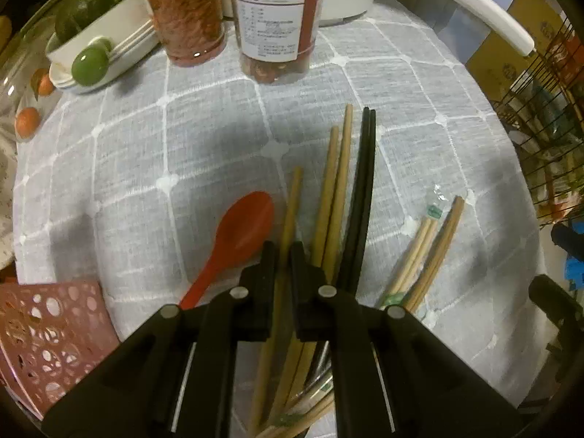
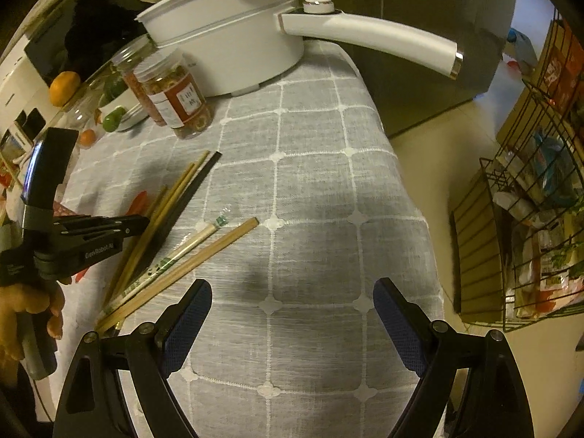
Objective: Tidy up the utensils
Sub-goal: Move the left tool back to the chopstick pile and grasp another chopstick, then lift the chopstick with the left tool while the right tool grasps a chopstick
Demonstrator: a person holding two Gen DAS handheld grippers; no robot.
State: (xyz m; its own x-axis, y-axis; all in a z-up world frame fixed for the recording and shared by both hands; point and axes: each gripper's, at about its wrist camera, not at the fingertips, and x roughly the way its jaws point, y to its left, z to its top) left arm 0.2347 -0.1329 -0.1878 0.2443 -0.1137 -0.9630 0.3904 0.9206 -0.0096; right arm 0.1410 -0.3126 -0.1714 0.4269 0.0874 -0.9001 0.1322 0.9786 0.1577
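Item: chopstick (image 1: 292, 200), beside the spoon (image 1: 244, 226) on the desk (image 1: 182, 146). Your left gripper (image 1: 283, 252) is clamped on it, ready for lifting; your right gripper (image 2: 292, 310) hangs spread, empty.

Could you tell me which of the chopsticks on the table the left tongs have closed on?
The left tongs grip the lone bamboo chopstick lying next to the red spoon. The bamboo pair, black pair and wrapped chopsticks lie untouched to its right.

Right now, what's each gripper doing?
Left gripper: closed on one long tan wooden chopstick.
Right gripper: open, holding nothing.
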